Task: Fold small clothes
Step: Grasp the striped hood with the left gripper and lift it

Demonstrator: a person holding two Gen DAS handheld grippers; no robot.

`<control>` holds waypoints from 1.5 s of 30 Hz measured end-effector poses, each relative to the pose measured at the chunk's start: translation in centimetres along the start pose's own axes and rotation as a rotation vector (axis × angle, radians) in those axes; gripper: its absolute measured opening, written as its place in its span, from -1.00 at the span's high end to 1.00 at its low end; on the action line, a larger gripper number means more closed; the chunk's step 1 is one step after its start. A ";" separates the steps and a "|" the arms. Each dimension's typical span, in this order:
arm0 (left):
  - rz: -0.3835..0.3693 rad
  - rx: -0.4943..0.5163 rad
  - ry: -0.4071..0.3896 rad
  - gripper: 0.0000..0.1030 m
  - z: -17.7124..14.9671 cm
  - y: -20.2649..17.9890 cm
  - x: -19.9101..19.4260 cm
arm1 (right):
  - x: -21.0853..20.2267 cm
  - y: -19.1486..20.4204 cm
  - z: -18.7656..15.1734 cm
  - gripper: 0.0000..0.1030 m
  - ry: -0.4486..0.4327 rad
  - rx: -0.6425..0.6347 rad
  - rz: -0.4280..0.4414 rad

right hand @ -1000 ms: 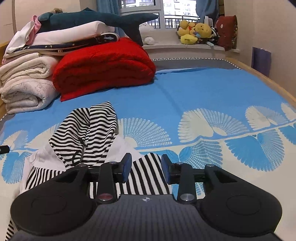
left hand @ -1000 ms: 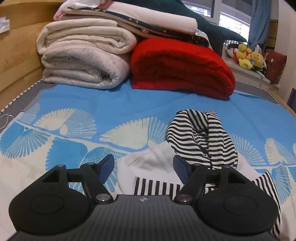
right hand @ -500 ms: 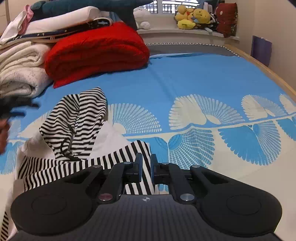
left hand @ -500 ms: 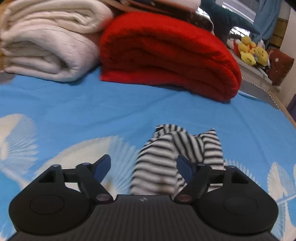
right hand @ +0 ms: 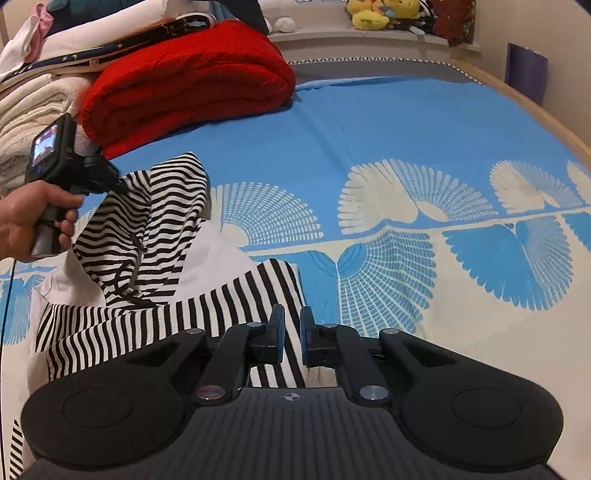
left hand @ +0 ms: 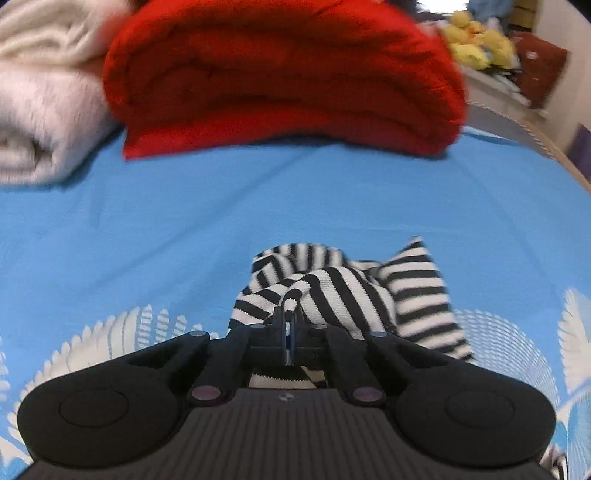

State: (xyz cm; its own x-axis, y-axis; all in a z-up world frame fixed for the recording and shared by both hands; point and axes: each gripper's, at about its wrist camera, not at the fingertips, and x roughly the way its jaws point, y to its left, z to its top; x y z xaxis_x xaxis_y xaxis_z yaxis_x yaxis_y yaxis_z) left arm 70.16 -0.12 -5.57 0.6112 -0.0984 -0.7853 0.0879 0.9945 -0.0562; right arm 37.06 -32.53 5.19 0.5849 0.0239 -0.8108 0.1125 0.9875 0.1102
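A small hoodie with black-and-white striped hood [right hand: 155,206] and sleeves and a white body [right hand: 218,254] lies on the blue patterned bedsheet [right hand: 369,122]. My left gripper [left hand: 290,317] is shut on the top edge of the striped hood [left hand: 343,288]; it also shows in the right wrist view [right hand: 110,177], held in a hand. My right gripper [right hand: 291,325] is shut on the striped sleeve [right hand: 258,295] at its end, low over the sheet.
A folded red blanket [left hand: 280,74] and a stack of cream blankets [left hand: 40,99] lie at the head of the bed. Plush toys [right hand: 384,11] sit on the window ledge. The wooden bed edge [right hand: 524,107] runs along the right.
My left gripper moved forward over the hoodie to the hood and closed on it. My right gripper closed on the striped sleeve end.
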 end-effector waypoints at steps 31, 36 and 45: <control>-0.136 -0.264 0.081 -0.52 -19.4 5.4 -19.0 | -3.9 1.2 -1.4 0.83 -0.011 0.071 0.105; -0.124 -0.266 0.105 0.37 -19.9 4.1 -17.3 | -3.8 0.4 -1.3 0.83 -0.003 0.070 0.100; -0.632 0.093 -0.093 0.88 -20.3 -4.9 -27.5 | -3.8 -1.8 -0.8 0.83 -0.019 0.145 0.074</control>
State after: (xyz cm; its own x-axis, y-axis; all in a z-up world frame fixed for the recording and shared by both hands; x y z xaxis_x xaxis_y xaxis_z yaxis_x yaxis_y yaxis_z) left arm 37.00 -1.59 3.80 0.4843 -0.6710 -0.5614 0.5186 0.7369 -0.4335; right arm 33.98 -34.26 7.60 0.6108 0.0918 -0.7865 0.1824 0.9502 0.2525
